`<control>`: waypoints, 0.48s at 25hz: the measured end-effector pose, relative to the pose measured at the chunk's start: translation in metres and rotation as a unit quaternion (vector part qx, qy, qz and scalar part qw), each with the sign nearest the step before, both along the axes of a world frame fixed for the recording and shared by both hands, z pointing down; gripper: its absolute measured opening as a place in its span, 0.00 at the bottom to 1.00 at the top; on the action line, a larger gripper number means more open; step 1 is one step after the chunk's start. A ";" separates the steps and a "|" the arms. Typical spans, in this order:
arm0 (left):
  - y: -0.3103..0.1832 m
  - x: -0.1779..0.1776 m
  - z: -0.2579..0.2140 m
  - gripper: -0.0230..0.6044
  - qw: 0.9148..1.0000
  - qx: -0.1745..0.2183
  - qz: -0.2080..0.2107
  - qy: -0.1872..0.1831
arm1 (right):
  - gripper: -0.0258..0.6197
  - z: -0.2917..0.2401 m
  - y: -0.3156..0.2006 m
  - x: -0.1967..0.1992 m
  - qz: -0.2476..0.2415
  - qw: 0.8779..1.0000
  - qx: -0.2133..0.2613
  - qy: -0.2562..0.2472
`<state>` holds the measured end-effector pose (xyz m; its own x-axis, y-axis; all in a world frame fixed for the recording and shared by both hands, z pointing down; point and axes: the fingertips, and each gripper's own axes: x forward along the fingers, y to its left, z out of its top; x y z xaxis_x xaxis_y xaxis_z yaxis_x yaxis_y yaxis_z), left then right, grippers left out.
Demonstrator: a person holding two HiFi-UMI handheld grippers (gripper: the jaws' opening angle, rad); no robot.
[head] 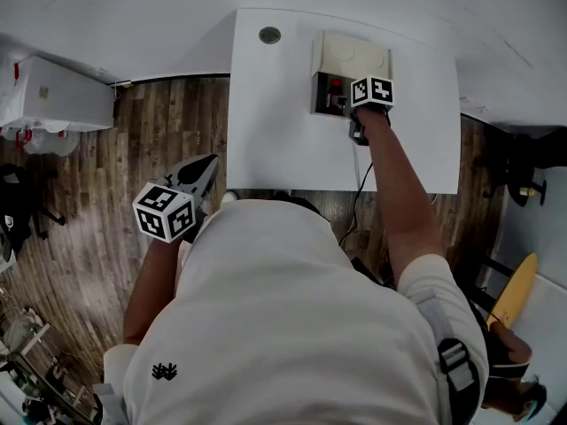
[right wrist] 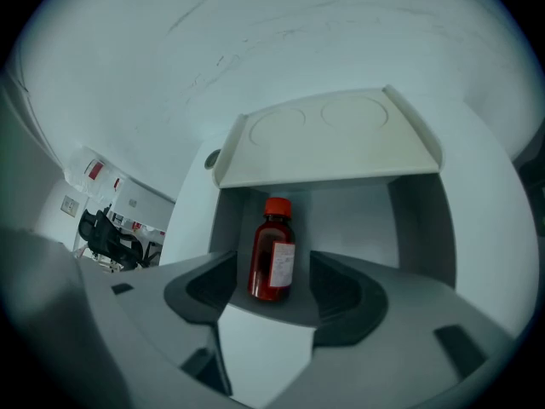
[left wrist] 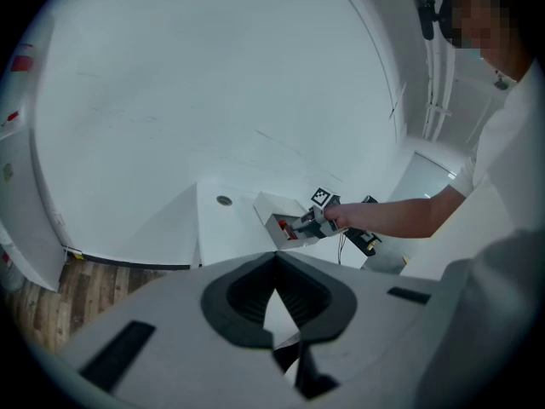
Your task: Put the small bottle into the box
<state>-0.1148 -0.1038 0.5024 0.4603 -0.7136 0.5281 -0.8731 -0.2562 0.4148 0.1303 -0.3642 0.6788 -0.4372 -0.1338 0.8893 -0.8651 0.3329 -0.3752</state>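
A small red-brown bottle (right wrist: 272, 258) with a red cap and white label stands upright inside the white box (right wrist: 332, 139), whose lid is raised behind it. My right gripper (right wrist: 272, 301) is open, one jaw on each side of the bottle's base with a gap on both sides. In the head view the box (head: 354, 56) sits at the far side of the white table (head: 275, 131), with the bottle (head: 335, 91) just left of the right gripper (head: 347, 104). My left gripper (head: 205, 168) hangs shut and empty over the floor, short of the table's near-left corner.
A round grommet (head: 269, 34) is set in the table left of the box. A cable (head: 359, 193) hangs off the table's near edge. A white cabinet (head: 53, 96) stands on the wooden floor at the left, and a yellow object (head: 516, 289) at the right.
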 end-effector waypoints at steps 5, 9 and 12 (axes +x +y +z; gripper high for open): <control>-0.002 -0.001 0.001 0.05 1.000 0.003 0.017 0.004 | 0.46 -0.016 0.004 0.001 0.012 1.000 0.017 -0.016; 0.005 -0.002 0.001 0.04 0.999 0.007 0.033 0.006 | 0.46 -0.032 0.018 0.005 0.025 0.998 0.042 -0.028; 0.011 -0.004 0.000 0.05 0.999 0.010 0.046 0.008 | 0.44 -0.045 0.035 0.009 0.039 0.997 0.058 -0.037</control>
